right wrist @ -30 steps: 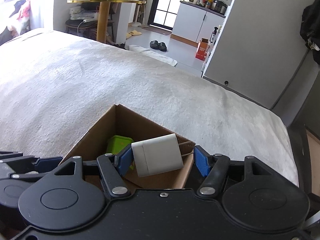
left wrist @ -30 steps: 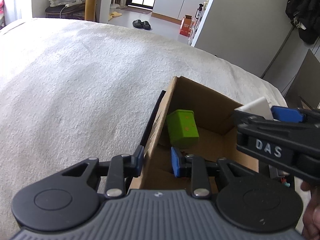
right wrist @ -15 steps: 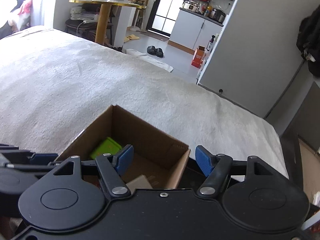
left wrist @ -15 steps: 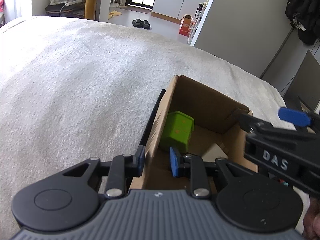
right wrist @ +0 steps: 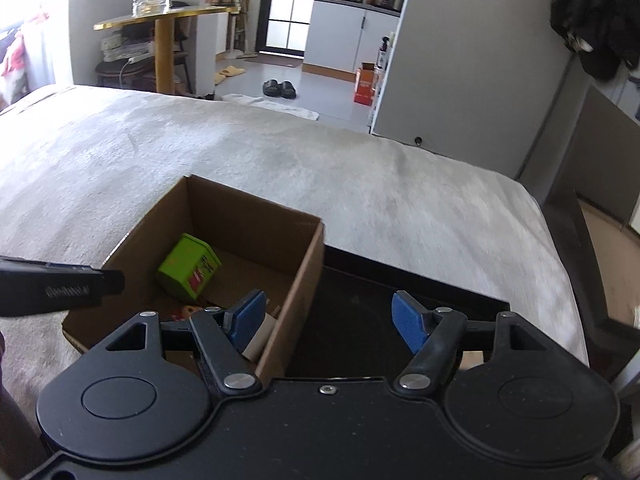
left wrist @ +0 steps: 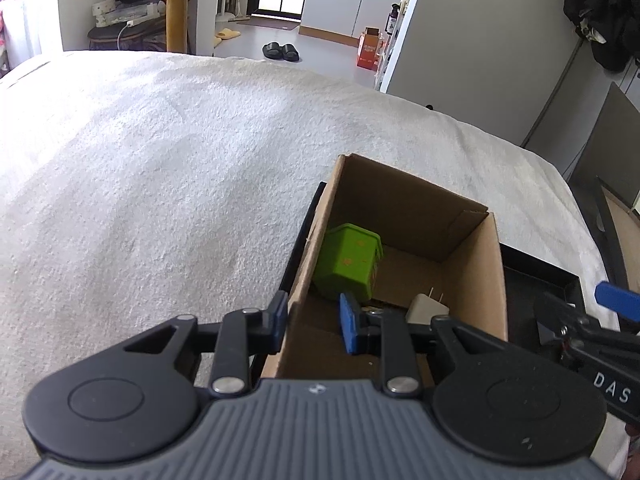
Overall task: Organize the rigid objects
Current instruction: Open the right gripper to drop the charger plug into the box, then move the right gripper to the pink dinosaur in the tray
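Note:
An open cardboard box [left wrist: 494, 280] [right wrist: 304, 264] sits on the white bed cover. Inside lie a green box [left wrist: 348, 266] [right wrist: 188, 266] and a white plug adapter [left wrist: 426, 308] with its prongs up; a white corner of it shows in the right wrist view [right wrist: 260, 338]. My left gripper [left wrist: 312, 320] straddles the box's left wall, jaws a little apart, with nothing held. My right gripper [right wrist: 330, 322] is open and empty, one finger over the box's right wall and one over a black tray [right wrist: 360, 300]. It also shows at the right edge of the left wrist view [left wrist: 592, 320].
The black tray [left wrist: 536, 280] lies under and right of the box. The bed cover [left wrist: 160, 180] stretches left and far. The bed's right edge drops to a dark frame [right wrist: 588, 264]. A gold side table [right wrist: 164, 36] stands beyond the bed.
My right gripper opened and let go of the white plug adapter, which dropped into the box. The gripper then drew back and to the right. The left gripper stayed at the box wall.

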The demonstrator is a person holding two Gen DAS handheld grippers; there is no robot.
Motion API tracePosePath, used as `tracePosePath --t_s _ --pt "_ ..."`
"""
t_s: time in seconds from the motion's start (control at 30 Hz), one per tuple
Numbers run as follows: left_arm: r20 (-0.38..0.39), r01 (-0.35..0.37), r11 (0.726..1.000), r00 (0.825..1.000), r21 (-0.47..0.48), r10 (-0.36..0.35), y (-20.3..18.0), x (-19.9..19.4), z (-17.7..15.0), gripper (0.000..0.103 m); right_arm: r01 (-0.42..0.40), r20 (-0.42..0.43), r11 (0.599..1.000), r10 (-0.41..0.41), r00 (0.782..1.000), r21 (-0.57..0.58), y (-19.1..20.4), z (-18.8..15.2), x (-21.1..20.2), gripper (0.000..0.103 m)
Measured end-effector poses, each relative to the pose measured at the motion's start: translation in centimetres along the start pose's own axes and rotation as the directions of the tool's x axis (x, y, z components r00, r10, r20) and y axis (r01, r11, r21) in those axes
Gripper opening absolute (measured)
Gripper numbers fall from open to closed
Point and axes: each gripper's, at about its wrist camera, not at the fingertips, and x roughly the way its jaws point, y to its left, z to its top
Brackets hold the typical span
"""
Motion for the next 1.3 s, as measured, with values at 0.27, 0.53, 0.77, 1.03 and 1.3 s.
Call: tracePosePath --t_s 0.27,0.53,0.77,1.03,1.3 --pt "0.012 -0.018 0.997 1.0 0.071 0.018 -2.0 -1.4 0.0 0.028 -0.028 -0.009 0.997 0.029 1.0 0.067 -2.2 -1.3 -0.8 0.07" --pt "-0.005 -0.027 0.991 1.0 0.134 0.028 -4.6 -2.0 -0.3 0.047 -0.07 -0.013 0.987 0.073 0.997 0.144 -4.6 -2.7 -1.2 0.079" --pt "-0.001 -0.042 0.979 0.999 0.201 0.043 -7.1 -2.5 -0.8 0.061 -0.087 -0.023 0.974 0.094 0.995 0.211 -7.1 -4.3 -0.7 0.079" --pt "-0.005 -0.056 0.963 0.998 0.265 0.06 -9.9 -2.5 -1.5 0.064 -0.099 -0.009 0.951 0.106 0.994 0.294 -10.0 -5.9 -0.1 0.079" --pt "-0.013 -0.078 0.947 0.996 0.311 0.086 -12.4 -2.1 -2.3 0.064 -0.144 -0.004 0.928 0.154 0.988 0.343 -11.7 -7.8 1.0 0.078"
